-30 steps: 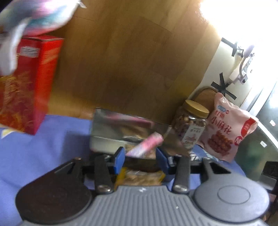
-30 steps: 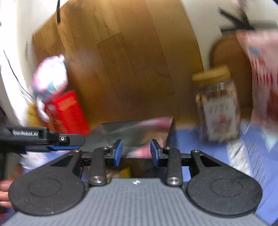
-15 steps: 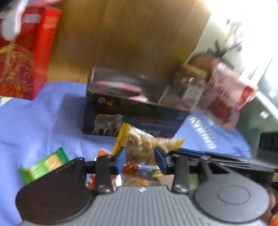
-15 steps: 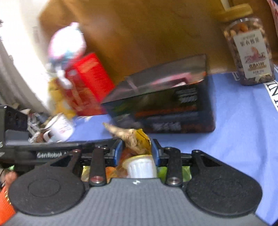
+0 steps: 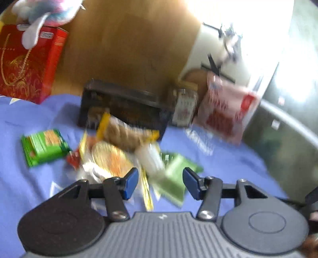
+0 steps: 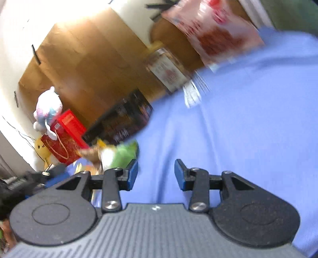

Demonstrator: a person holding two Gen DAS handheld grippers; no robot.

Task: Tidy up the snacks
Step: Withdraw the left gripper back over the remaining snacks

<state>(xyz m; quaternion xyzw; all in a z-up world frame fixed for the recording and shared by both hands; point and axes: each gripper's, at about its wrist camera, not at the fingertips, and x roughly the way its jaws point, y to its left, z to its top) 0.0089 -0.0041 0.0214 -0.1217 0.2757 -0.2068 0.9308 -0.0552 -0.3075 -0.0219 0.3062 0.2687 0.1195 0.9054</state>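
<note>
A heap of small snack packets [image 5: 123, 154] lies on the blue cloth [image 5: 228, 164] in front of a dark tin box [image 5: 127, 105]. A green cracker pack [image 5: 44, 146] lies apart on the left, and another green packet [image 5: 174, 178] sits just past my left gripper [image 5: 160, 183]. Its jaws are opening, with nothing pinched between them. In the right wrist view my right gripper [image 6: 156, 174] is also opening over bare cloth [image 6: 238, 129], the snack heap [image 6: 115, 152] off to its left, the tin [image 6: 123, 123] beyond. Both views are blurred.
A nut jar [image 5: 184, 107] and a pink snack bag [image 5: 224, 111] stand right of the tin. A red gift box [image 5: 25, 65] with a plush toy [image 5: 45, 10] on top stands at the left. Wooden panelling [image 5: 129, 43] rises behind.
Both grippers pulled back from above the tin and lower toward the cloth. The tin has receded and the snack heap has come into view. Both jaws have widened; the right view has rolled.
</note>
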